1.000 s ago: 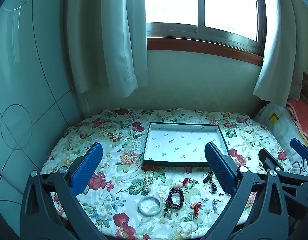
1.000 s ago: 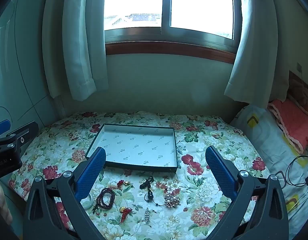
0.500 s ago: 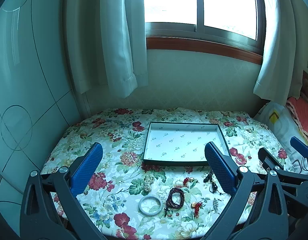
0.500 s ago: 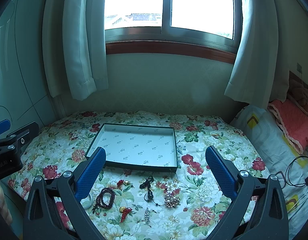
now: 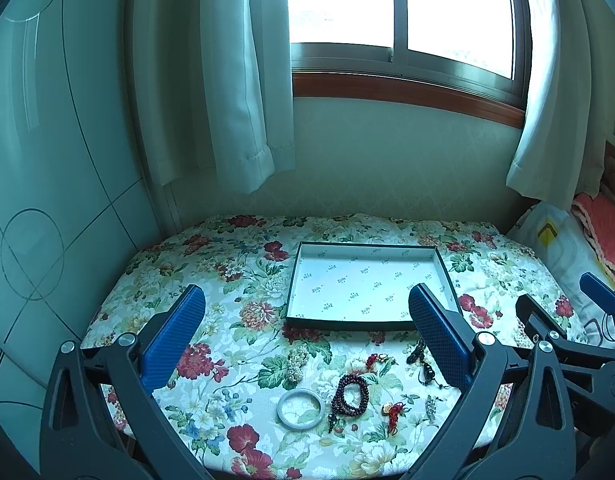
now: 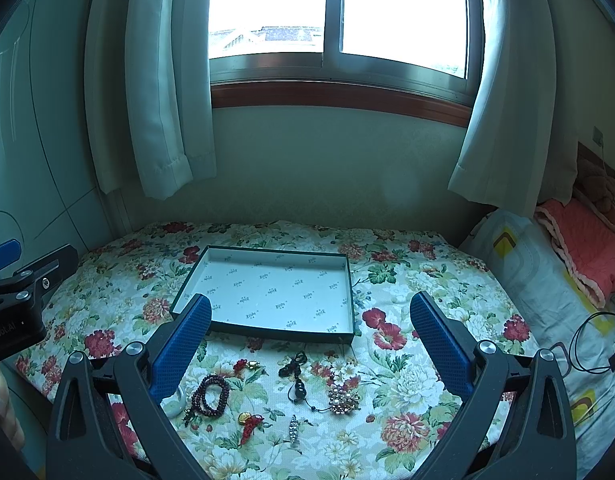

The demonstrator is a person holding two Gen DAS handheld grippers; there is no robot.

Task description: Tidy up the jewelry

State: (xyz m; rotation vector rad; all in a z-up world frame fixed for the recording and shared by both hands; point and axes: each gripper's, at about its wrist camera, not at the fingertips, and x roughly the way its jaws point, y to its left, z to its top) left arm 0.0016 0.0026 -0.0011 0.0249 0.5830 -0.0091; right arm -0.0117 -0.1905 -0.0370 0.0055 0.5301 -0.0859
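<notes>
A shallow dark-rimmed tray (image 5: 363,322) (image 6: 263,332) with a white lining lies empty on the floral cloth. In front of it lie loose pieces: a pale bangle (image 5: 300,402) (image 6: 175,400), a dark red bead bracelet (image 5: 350,395) (image 6: 211,396), a pearl cluster (image 5: 296,361), a red-and-gold charm (image 5: 392,411) (image 6: 249,420), a black cord pendant (image 6: 297,384), a brooch (image 6: 341,398) and a small silver piece (image 6: 294,430). My left gripper (image 5: 307,316) and right gripper (image 6: 310,322) hover open above the near edge, holding nothing.
The floral-covered table (image 5: 195,272) (image 6: 427,280) meets a wall under a curtained window (image 6: 335,12). A pillow (image 6: 523,264) and pink blanket (image 6: 587,248) lie at the right, with a black cable (image 6: 587,344). A tiled wall (image 5: 47,200) bounds the left.
Both views have barely shifted; the jewelry and tray lie where they were, and both grippers stay open.
</notes>
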